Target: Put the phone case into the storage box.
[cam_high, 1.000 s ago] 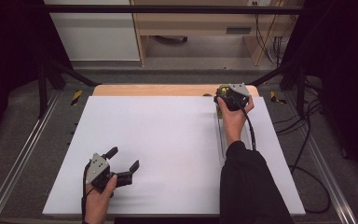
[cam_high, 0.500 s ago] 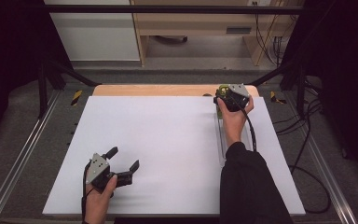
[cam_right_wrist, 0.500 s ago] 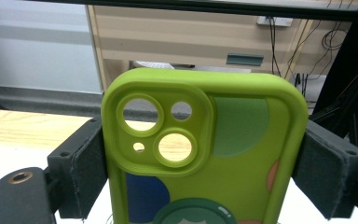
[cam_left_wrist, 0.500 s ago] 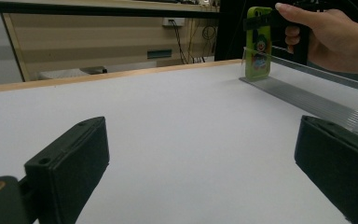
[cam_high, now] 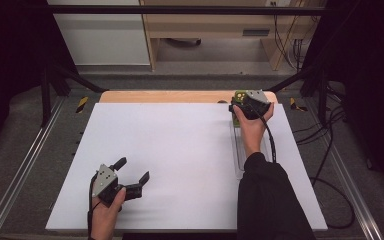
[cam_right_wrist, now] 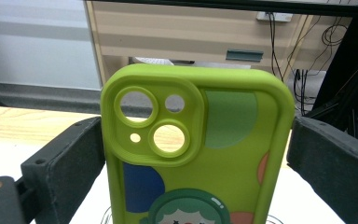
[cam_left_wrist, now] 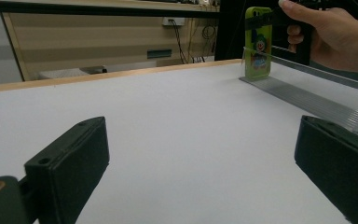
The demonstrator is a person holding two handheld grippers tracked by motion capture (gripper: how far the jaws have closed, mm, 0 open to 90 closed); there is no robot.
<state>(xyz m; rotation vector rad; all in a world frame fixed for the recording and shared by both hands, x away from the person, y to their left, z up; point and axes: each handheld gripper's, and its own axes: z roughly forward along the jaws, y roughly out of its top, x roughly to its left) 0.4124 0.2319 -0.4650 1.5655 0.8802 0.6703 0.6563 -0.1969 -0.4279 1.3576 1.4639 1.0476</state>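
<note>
Right gripper (cam_high: 241, 101): jaws pinching the green phone case (cam_right_wrist: 196, 154), upright between them, above clear rack (cam_left_wrist: 307, 100). Left gripper (cam_high: 130, 172): jaws spread, nothing between, low over bench (cam_high: 180, 150).

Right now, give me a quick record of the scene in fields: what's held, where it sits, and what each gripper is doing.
held thing: green phone case, upright
right gripper: fingers on either side of the case, at the far right of the table
rack: clear plastic rack, case standing at its far end
left gripper: open, holding nothing, near the front left
surface: white table
</note>
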